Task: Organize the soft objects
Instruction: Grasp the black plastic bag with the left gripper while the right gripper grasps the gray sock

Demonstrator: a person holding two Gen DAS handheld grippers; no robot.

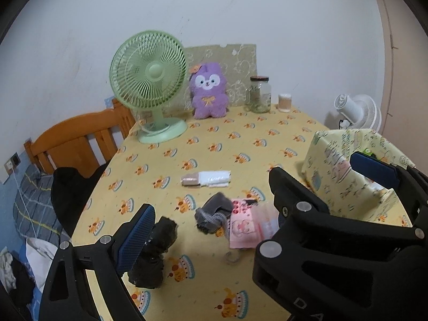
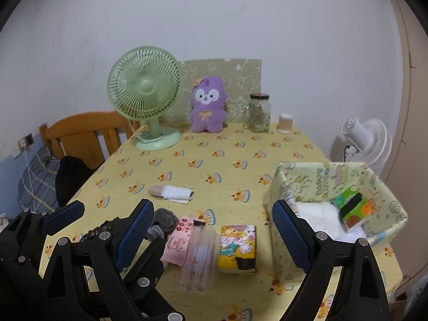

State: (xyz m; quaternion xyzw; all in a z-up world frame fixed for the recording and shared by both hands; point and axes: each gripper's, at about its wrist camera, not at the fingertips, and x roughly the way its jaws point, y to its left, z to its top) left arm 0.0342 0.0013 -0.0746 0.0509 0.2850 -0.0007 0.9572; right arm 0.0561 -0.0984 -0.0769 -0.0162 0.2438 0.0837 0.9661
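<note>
On the yellow tablecloth lie a black fuzzy cloth (image 1: 153, 251), a grey sock (image 1: 214, 212), a pink pouch (image 1: 243, 227), a clear plastic pouch (image 2: 199, 258), a yellow tissue pack (image 2: 236, 248) and a rolled white-and-beige sock (image 2: 172, 192). A patterned fabric bin (image 2: 291, 184) at the right holds a white towel (image 2: 321, 219) and a green-orange pack (image 2: 353, 210). My left gripper (image 1: 214, 227) is open above the grey sock and pink pouch, its left pad beside the black cloth. My right gripper (image 2: 211, 240) is open above the pouches and tissue pack.
A green desk fan (image 2: 145, 96), a purple plush toy (image 2: 207, 105), a glass jar (image 2: 259, 112) and a small container (image 2: 285, 123) stand at the table's far edge. A wooden chair (image 2: 80, 131) and a bed are at the left, a white fan (image 2: 367, 139) at the right.
</note>
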